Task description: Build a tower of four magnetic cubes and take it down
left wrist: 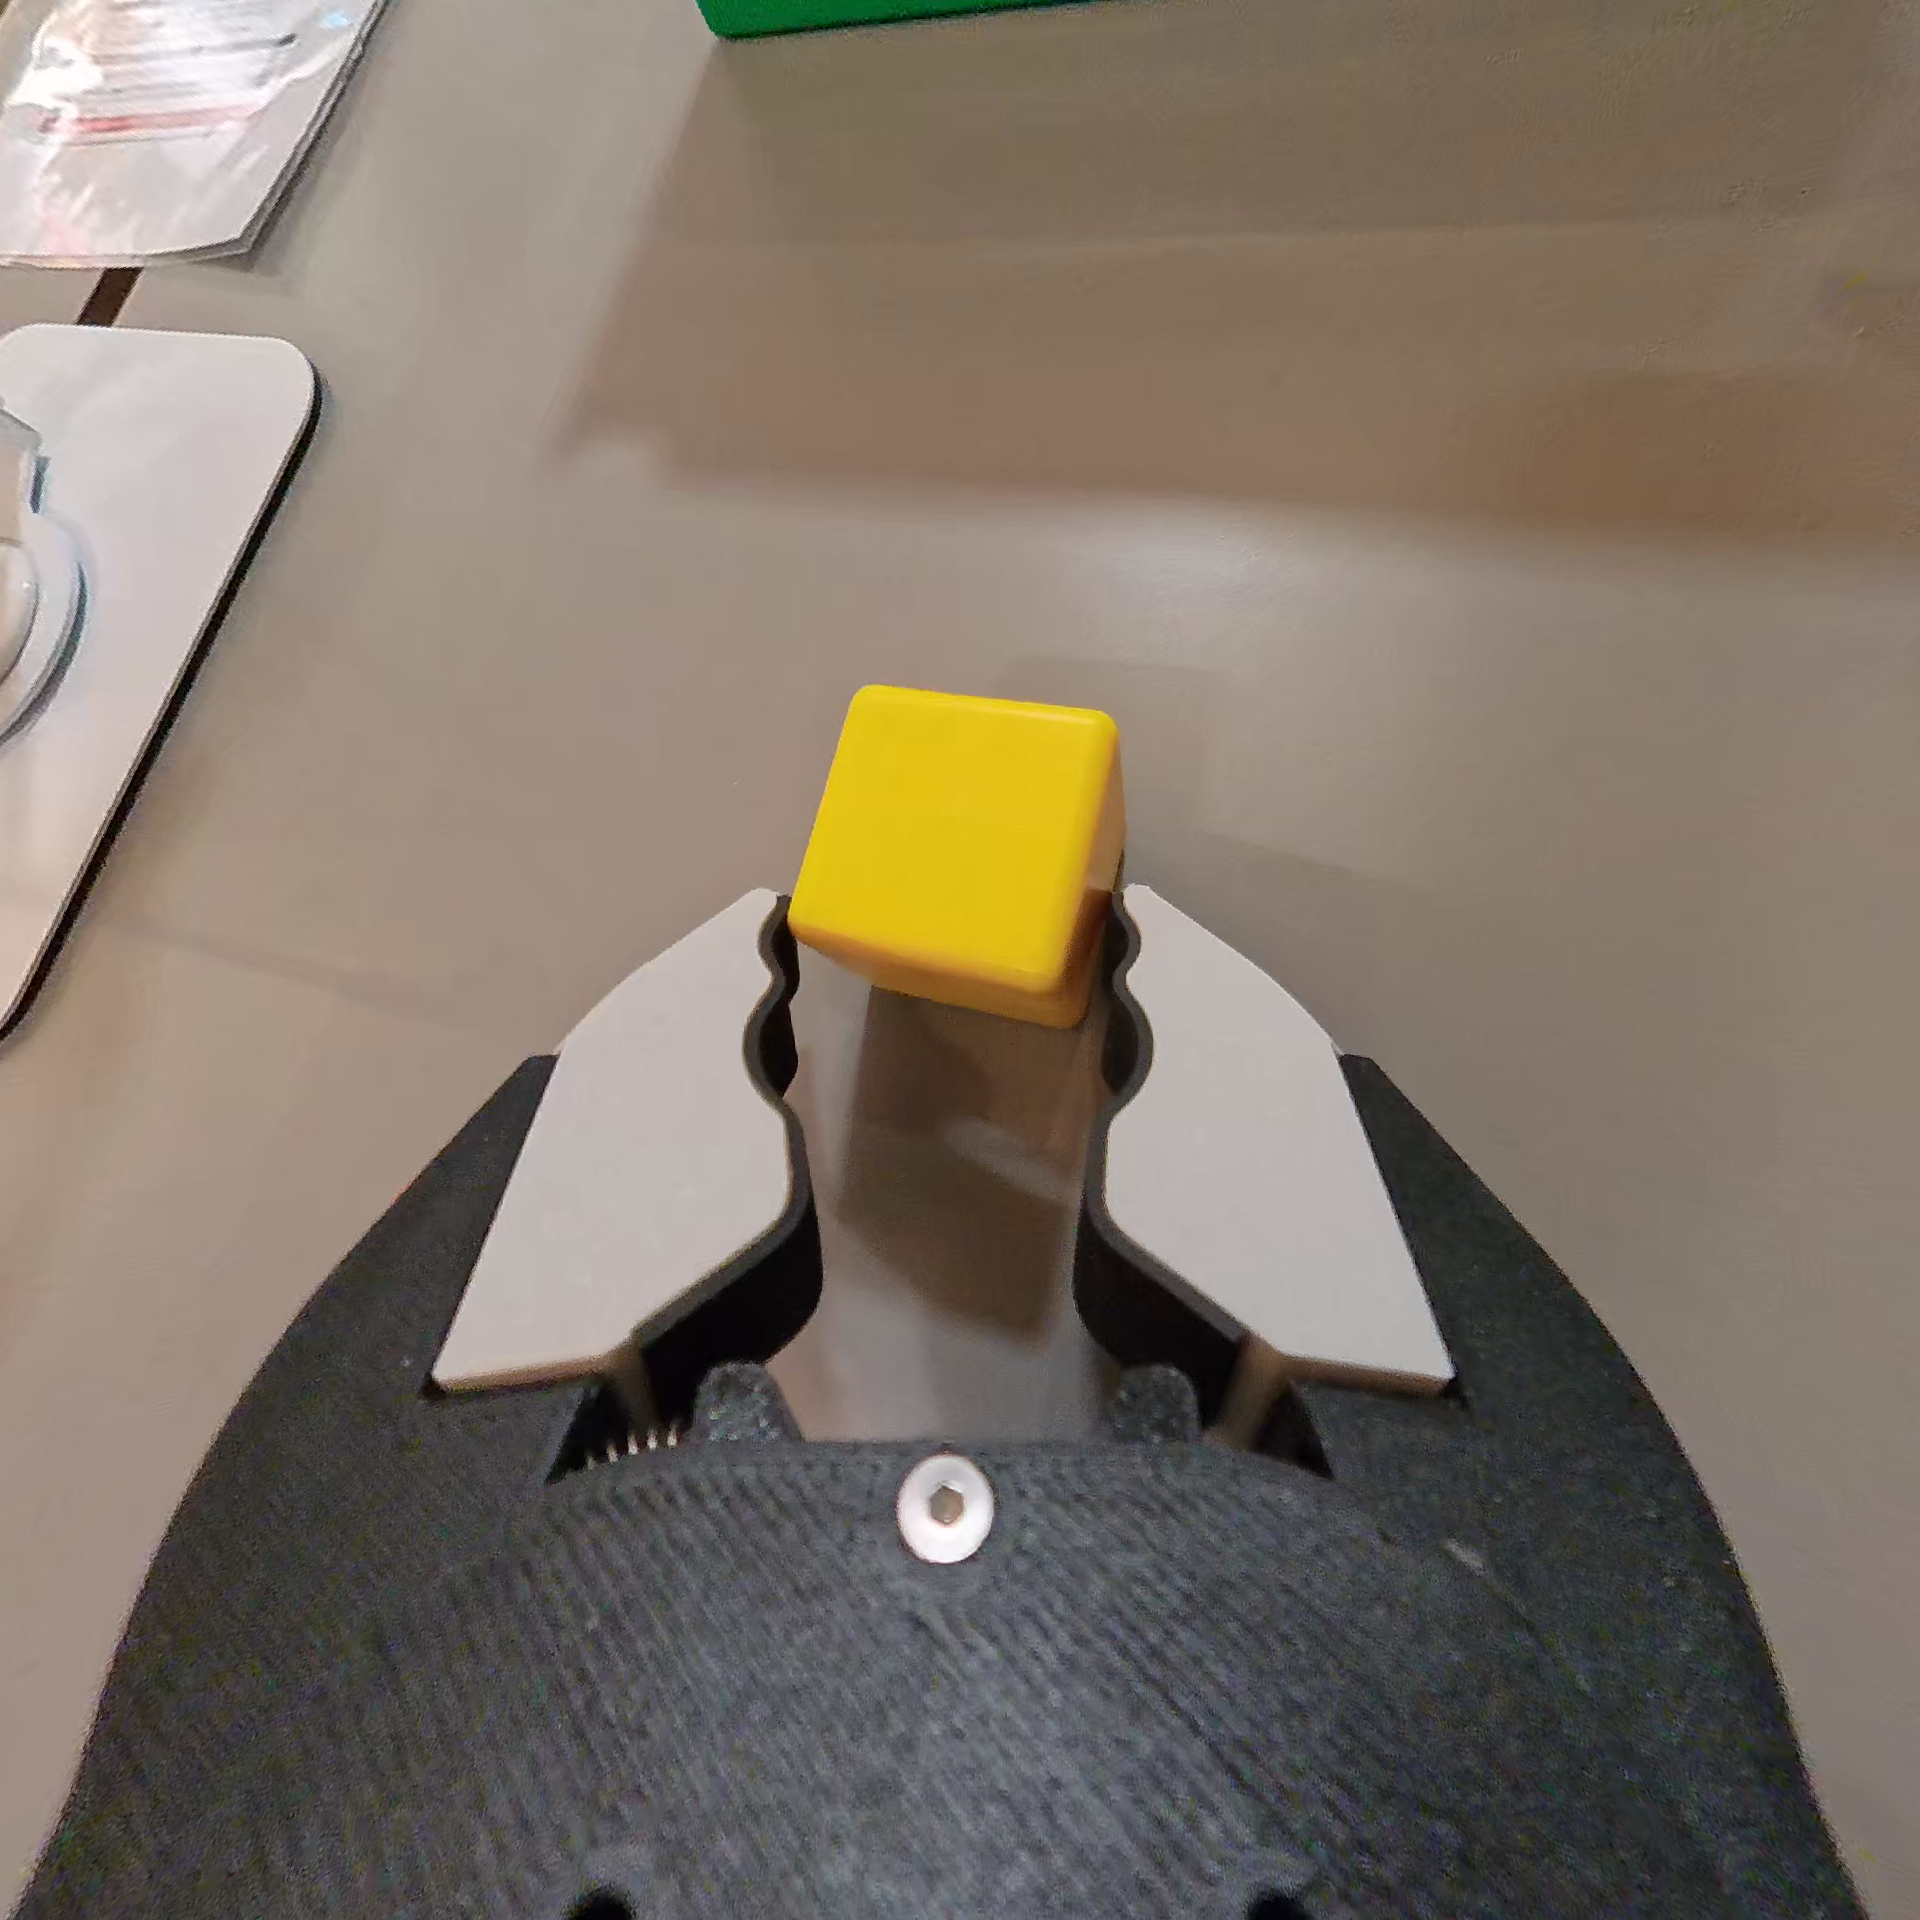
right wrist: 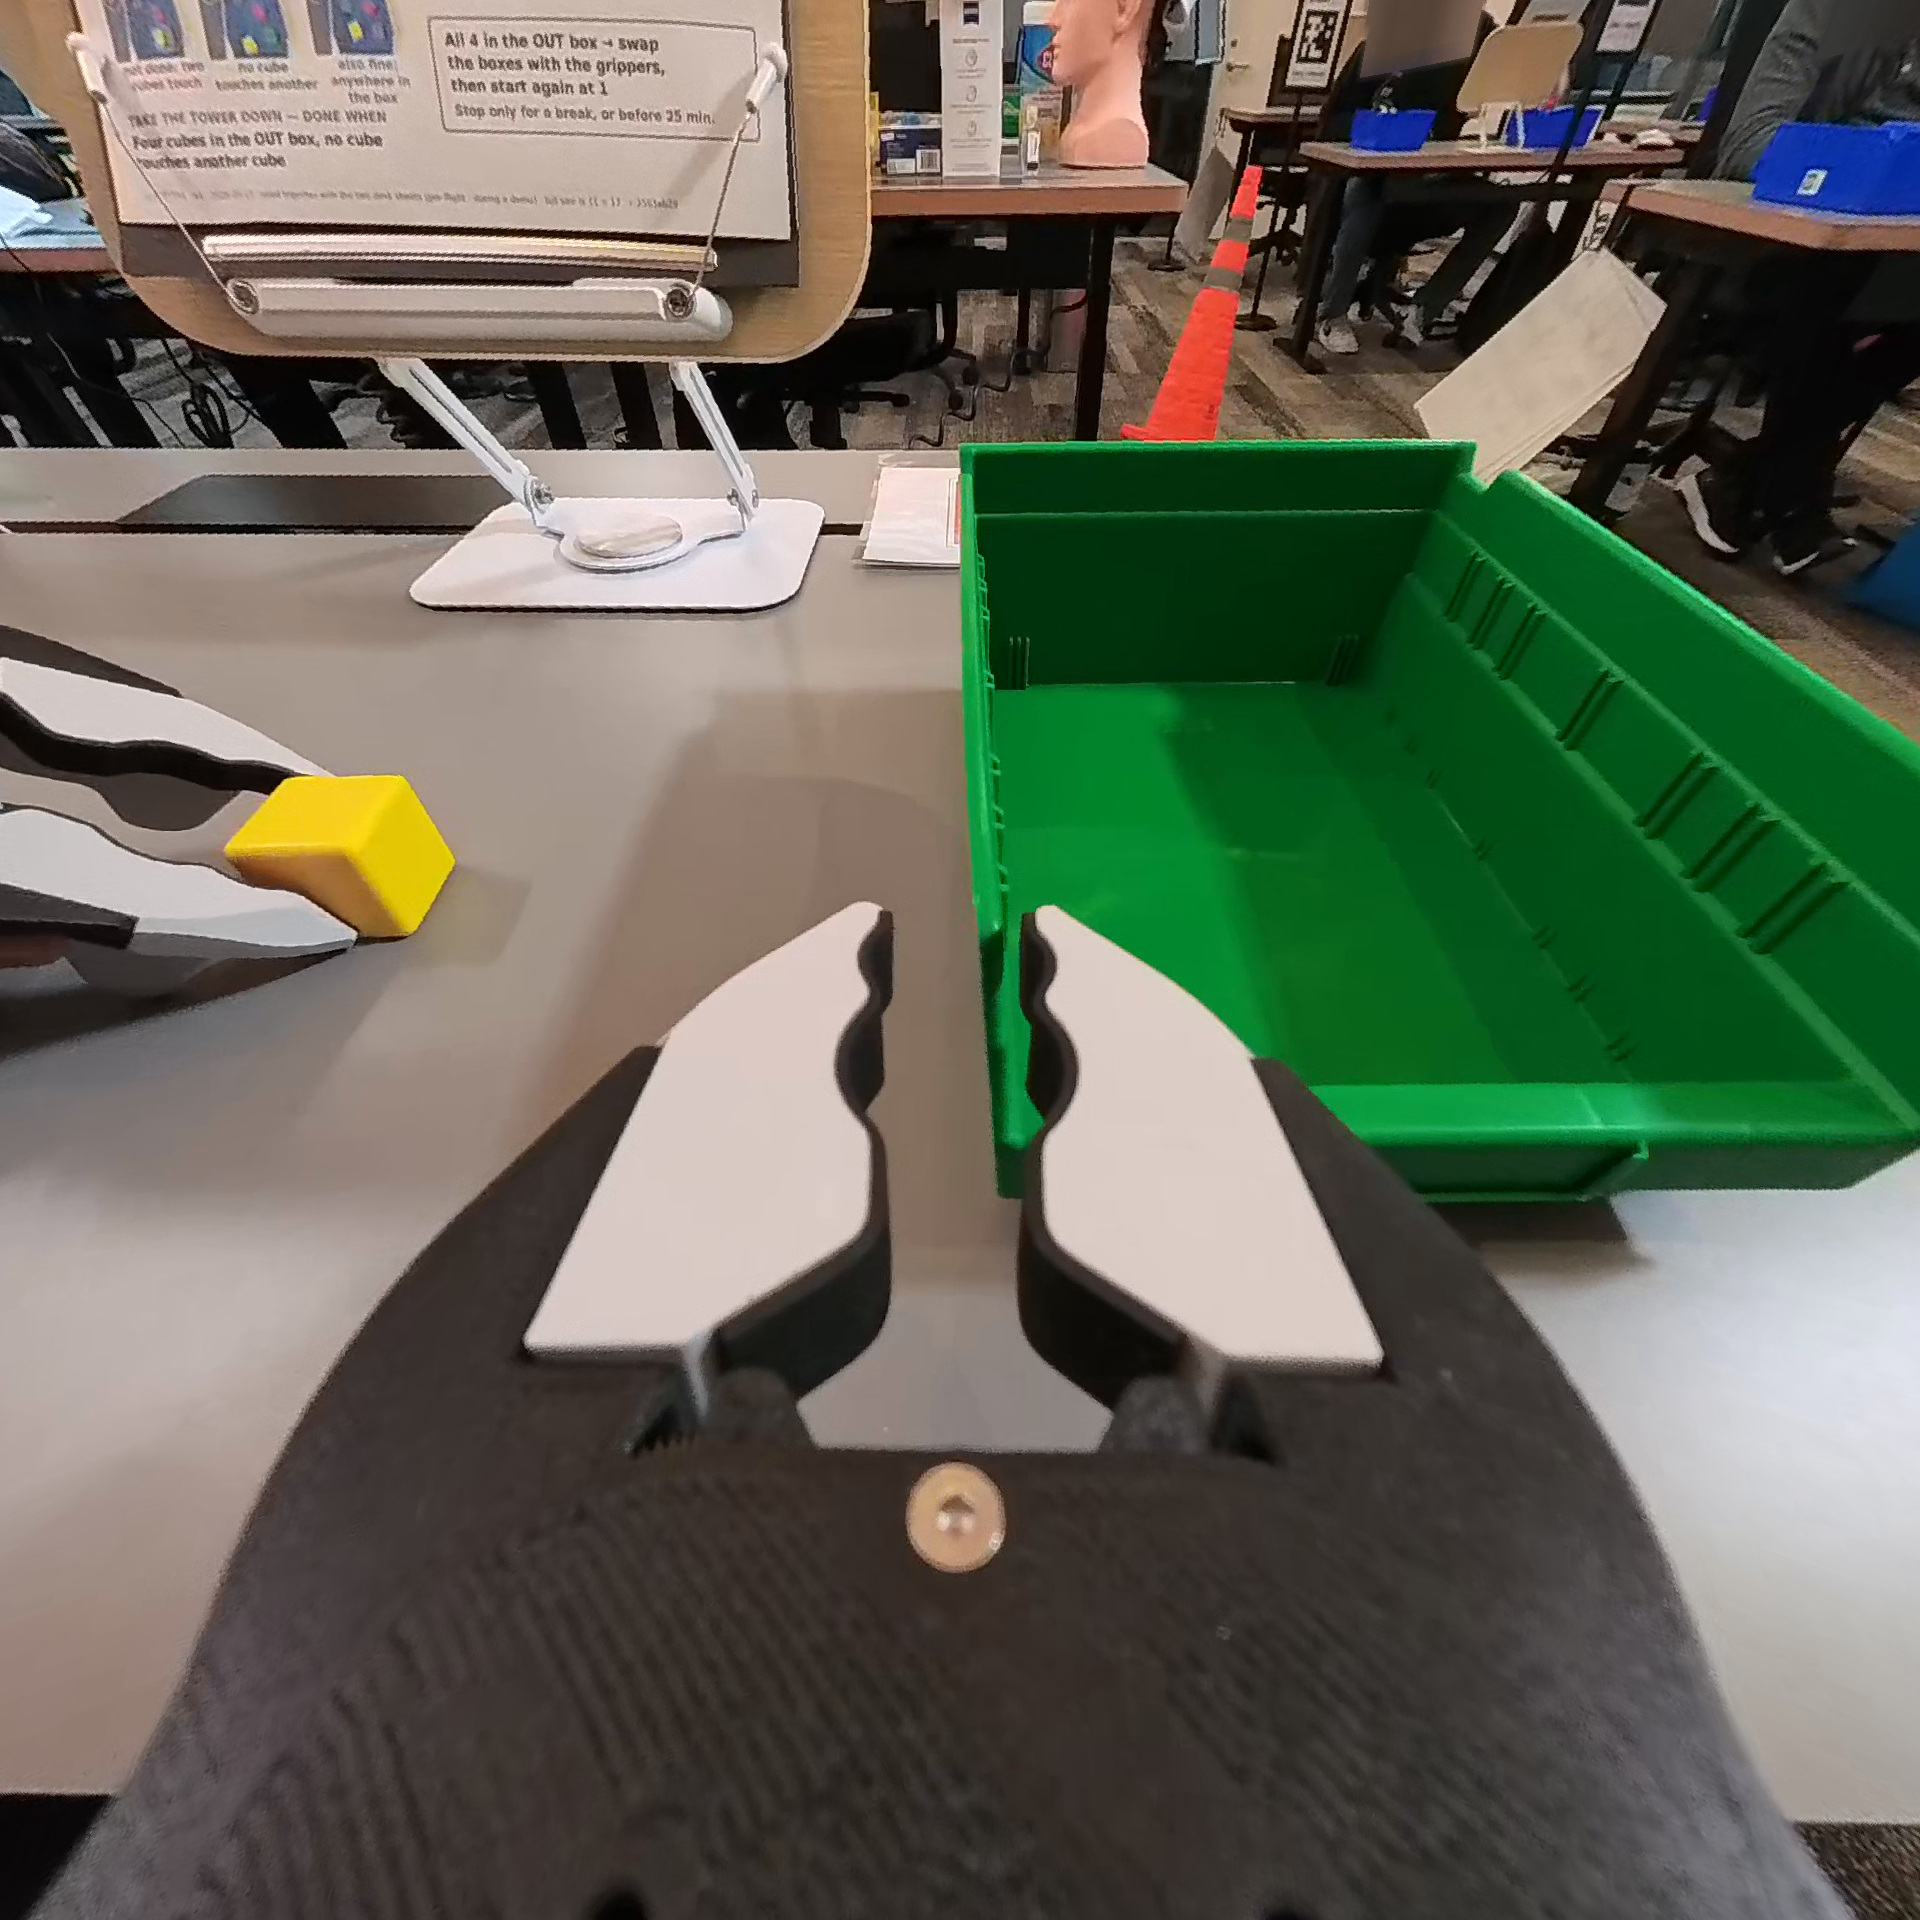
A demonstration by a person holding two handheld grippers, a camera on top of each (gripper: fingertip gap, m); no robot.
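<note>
My left gripper [left wrist: 951, 899] is shut on a yellow cube [left wrist: 956, 842], pinching it at the very fingertips. The cube is tilted and sits low over the grey table [left wrist: 1351, 520]. In the right wrist view the left gripper [right wrist: 332, 857] comes in from the left with the yellow cube [right wrist: 348, 847] at its tips; the cube's lower corner is at the table surface. My right gripper [right wrist: 958, 920] is empty, its jaws a small way apart, hovering over the table just left of the green bin [right wrist: 1216, 457]. The bin's inside shows nothing in it.
A white document stand base [right wrist: 613, 582] stands at the back of the table and holds a printed sheet on a board [right wrist: 468, 125]. The base also shows at the left of the left wrist view [left wrist: 156, 499]. A clear bag of papers [left wrist: 156, 125] lies far left. Other desks, blue bins and an orange cone [right wrist: 1195, 343] lie beyond. The left gripper's tips are roughly 25 cm from the right gripper's.
</note>
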